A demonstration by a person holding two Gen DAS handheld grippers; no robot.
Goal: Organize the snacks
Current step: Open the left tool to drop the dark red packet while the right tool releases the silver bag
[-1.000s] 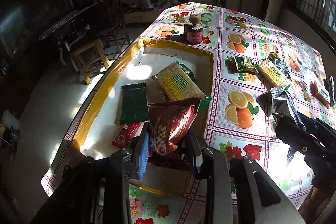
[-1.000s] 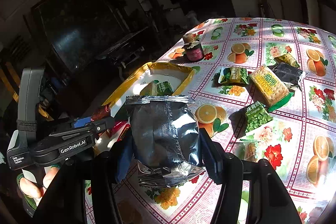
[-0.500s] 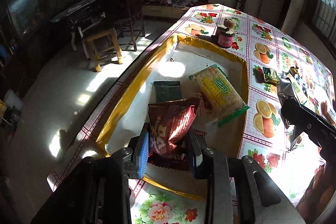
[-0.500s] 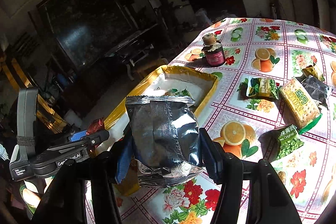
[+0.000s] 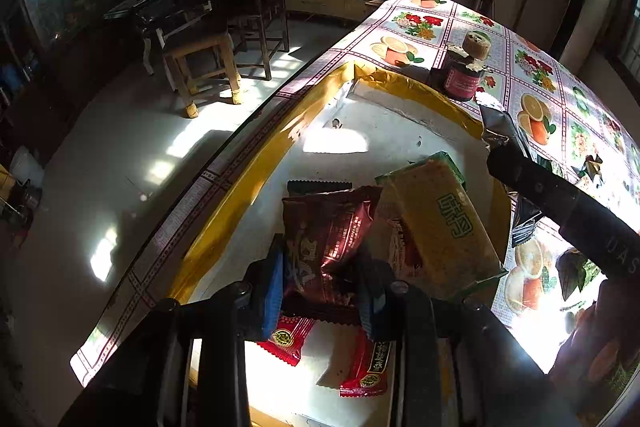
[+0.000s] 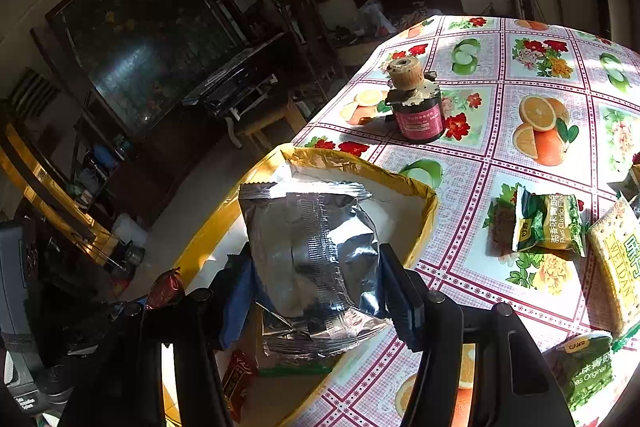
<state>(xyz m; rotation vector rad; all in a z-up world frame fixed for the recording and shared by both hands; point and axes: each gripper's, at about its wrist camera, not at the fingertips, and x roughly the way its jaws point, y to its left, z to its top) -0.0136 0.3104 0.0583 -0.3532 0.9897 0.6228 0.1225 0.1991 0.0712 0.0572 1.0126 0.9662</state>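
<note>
Between the blue pads of the left hand-held gripper (image 5: pixel 322 289) sits a dark red snack packet (image 5: pixel 326 237), pinched near its lower end, with its crimped top standing up over the white floor of the yellow-rimmed tray (image 5: pixel 256 175). A second ago this packet hung over the near end of the tray; now it is further in, and the two small red sachets (image 5: pixel 286 339) that lay ahead of the jaws show below them. Just right of the packet a yellow cracker pack (image 5: pixel 436 223) lies tilted over a green wrapper, and a dark green wrapper (image 5: pixel 320 185) peeks out behind the packet's top edge.

The right hand-held gripper (image 6: pixel 316 291) is clamped on a silver foil bag (image 6: pixel 312 259), held upright by its sides. Earlier the bag hung over the flowered cloth of the bench (image 6: pixel 500 163) beside the tray; now it hangs over the tray's far corner (image 6: pixel 360 163), and the left wrist view shows the foil edge (image 5: pixel 500 123) above the tray's right rim. Both grips look unchanged.

Beyond the tray a dark jar with a cork stopper (image 6: pixel 416 103) stands on the cloth. To the right, well apart from the tray, lie a green pea packet (image 6: pixel 548 223), another yellow cracker pack (image 6: pixel 616 263) and a second green packet (image 6: pixel 588 367).
</note>
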